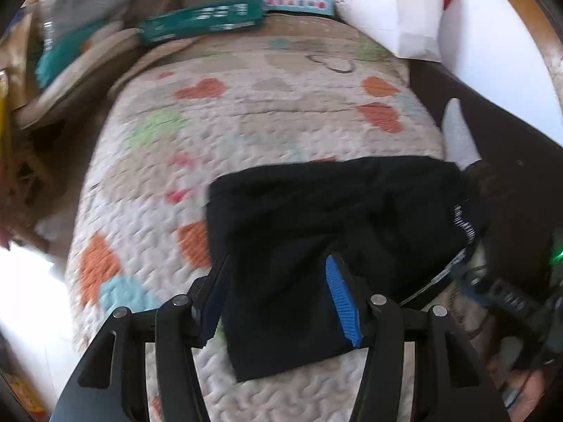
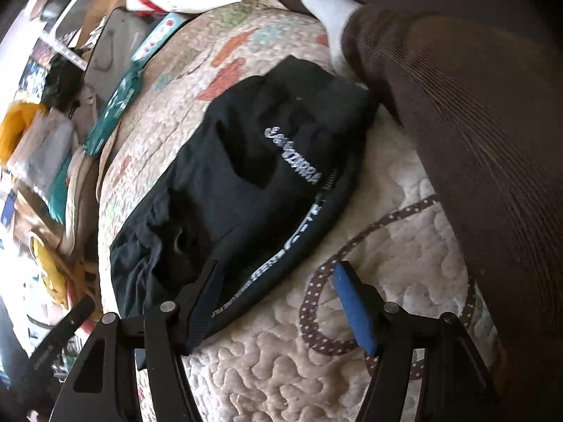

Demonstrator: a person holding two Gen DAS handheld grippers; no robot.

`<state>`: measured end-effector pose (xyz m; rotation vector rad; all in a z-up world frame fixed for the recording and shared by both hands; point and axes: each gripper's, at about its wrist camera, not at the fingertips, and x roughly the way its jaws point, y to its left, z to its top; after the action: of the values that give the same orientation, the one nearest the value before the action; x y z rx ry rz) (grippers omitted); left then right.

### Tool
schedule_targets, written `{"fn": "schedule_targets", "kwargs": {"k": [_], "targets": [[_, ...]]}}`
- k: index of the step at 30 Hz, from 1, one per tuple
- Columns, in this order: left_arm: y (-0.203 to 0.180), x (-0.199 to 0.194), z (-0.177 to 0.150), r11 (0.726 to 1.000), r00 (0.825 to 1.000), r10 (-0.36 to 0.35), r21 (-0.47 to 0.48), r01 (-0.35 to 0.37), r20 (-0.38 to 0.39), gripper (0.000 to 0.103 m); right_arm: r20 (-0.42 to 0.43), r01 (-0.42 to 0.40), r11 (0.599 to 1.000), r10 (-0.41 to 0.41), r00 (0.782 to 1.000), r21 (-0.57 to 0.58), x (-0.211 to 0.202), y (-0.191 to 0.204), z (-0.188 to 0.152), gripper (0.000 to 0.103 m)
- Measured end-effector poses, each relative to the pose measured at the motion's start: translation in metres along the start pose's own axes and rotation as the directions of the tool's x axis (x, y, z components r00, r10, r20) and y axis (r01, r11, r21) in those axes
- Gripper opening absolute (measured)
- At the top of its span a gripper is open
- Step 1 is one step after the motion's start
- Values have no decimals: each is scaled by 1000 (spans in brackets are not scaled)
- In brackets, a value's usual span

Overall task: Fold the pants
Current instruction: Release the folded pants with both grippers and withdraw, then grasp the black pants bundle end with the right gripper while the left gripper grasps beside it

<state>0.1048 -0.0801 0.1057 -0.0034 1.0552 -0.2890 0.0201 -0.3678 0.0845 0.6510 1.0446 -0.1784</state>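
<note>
The black pants [image 1: 316, 232] lie folded in a compact bundle on a quilted bedspread [image 1: 211, 133]. They also show in the right wrist view [image 2: 246, 183], with white lettering and a striped waistband along their right edge. My left gripper [image 1: 278, 267] is open just above the near part of the pants, one finger at each side of the fabric. My right gripper [image 2: 278, 274] is open over the waistband edge, its left finger over the cloth and its right finger over the quilt. Neither holds anything.
A person's leg in brown trousers [image 2: 475, 140] with a white sock [image 2: 323, 7] rests on the bed right of the pants. A green box [image 1: 200, 21] and cluttered items [image 1: 70, 35] lie at the far end and left. A white bag [image 1: 387, 0] stands far right.
</note>
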Motion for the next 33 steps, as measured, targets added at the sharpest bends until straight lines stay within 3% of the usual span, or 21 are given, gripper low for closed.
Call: {"fn": "schedule_targets", "kwargs": {"k": [4, 10, 16, 22, 26, 30, 33], "targets": [[-28, 17, 34, 992, 997, -72, 100, 76, -38, 57, 36, 9, 998, -11, 999, 55, -1, -11, 7, 71], [-93, 53, 79, 948, 988, -140, 279, 154, -70, 57, 117, -42, 983, 21, 993, 181, -4, -29, 17, 71], [-152, 108, 117, 915, 959, -228, 301, 271, -170, 57, 168, -45, 982, 14, 986, 182, 0, -26, 25, 78], [-194, 157, 125, 868, 912, -295, 318, 380, -285, 57, 187, -15, 988, -15, 982, 157, 10, -11, 29, 91], [-212, 173, 128, 838, 891, -320, 342, 425, -321, 59, 187, 57, 990, -81, 979, 131, 18, 0, 36, 93], [-227, 186, 123, 810, 880, -300, 390, 439, -369, 60, 198, 57, 989, -84, 976, 138, 21, 2, 41, 93], [-235, 189, 121, 797, 884, -281, 422, 432, -374, 60, 199, 31, 992, -55, 978, 119, 22, 0, 44, 92]]}}
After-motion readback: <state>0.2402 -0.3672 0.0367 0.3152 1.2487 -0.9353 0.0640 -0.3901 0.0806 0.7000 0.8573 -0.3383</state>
